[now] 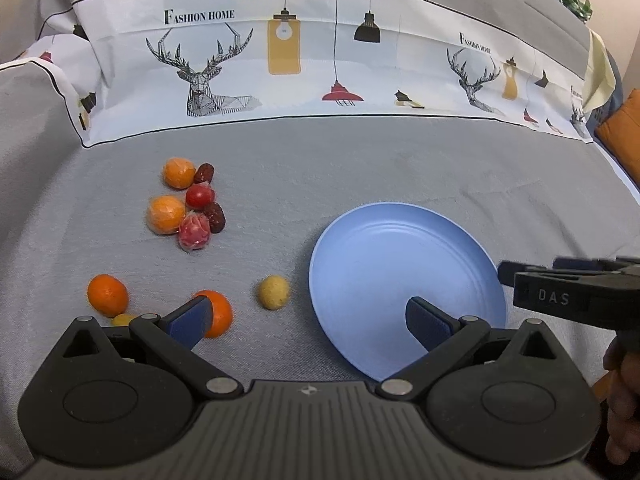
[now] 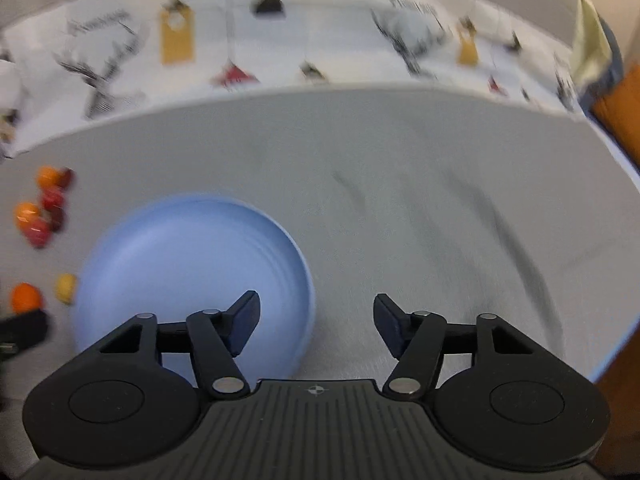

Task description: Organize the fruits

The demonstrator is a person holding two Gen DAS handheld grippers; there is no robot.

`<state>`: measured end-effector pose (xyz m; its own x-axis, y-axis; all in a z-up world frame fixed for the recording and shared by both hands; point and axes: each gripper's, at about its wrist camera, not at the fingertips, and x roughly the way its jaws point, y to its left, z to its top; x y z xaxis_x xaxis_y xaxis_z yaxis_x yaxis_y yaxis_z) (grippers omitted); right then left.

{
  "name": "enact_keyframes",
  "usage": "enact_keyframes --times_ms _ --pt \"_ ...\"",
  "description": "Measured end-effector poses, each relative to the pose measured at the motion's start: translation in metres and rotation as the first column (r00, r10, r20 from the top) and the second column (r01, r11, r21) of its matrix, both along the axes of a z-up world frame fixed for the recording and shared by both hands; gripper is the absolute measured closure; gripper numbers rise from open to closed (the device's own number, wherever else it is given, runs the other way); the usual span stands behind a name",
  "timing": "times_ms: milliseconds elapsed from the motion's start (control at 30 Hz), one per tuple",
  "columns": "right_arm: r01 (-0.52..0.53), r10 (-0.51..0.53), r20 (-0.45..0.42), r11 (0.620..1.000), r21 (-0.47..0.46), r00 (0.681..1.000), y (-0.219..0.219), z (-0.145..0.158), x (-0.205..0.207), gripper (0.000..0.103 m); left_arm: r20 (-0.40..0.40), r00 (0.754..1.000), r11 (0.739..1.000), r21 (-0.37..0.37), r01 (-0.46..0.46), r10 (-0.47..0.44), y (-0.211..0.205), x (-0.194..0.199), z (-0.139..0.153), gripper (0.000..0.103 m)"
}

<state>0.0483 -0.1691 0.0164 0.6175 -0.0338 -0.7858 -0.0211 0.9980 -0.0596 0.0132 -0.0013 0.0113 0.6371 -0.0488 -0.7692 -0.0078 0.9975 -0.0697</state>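
Grey cloth covers the surface, and a white printed sheet with deer heads and hanging lamps runs along its far edge. On the cloth sits a blue plate with nothing on it.

To the left of the plate lies the fruit. A far cluster packs two wrapped oranges, a small red tomato, a pink wrapped fruit and two dark red dates tightly together, touching. Nearer, well apart from that cluster, lie a bare orange, a second orange and a yellowish round fruit just beside the plate's left rim.

The left gripper hangs above the cloth with its jaws spread wide and nothing between them; its left finger overlaps the second orange in view, its right finger the plate.

The right gripper is also spread wide and holds nothing. Its view is blurred; its left finger shows over the plate's right side, its right finger over bare cloth. From the left camera, it reaches in from the right, near the plate's right rim.
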Motion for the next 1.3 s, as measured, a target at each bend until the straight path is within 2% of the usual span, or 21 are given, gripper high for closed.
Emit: enact_keyframes --times_ms 100,233,433,567,1300 --pt "-0.068 0.066 0.024 0.996 0.06 0.998 0.002 0.007 0.0 0.033 -0.008 1.0 1.0 -0.006 -0.005 0.005 0.0 0.002 -0.001 0.0" --pt "-0.108 0.106 0.023 0.991 0.082 0.994 0.008 0.013 0.002 0.033 -0.014 1.0 1.0 -0.008 -0.006 0.006 -0.001 0.003 -0.002 0.001" --pt "-0.129 0.129 0.049 0.992 0.009 0.99 0.029 0.009 -0.001 0.029 -0.017 1.0 1.0 -0.013 -0.017 0.017 0.001 0.004 -0.004 0.001" --pt "-0.134 0.134 0.055 0.991 -0.009 0.989 0.026 0.008 -0.003 0.028 -0.025 0.999 0.999 -0.027 -0.025 0.024 0.002 0.005 -0.005 0.001" --pt "-0.134 0.133 0.047 0.991 0.02 0.99 0.024 0.016 -0.002 0.029 -0.031 0.999 0.999 -0.039 -0.024 0.023 0.003 0.004 -0.005 0.001"
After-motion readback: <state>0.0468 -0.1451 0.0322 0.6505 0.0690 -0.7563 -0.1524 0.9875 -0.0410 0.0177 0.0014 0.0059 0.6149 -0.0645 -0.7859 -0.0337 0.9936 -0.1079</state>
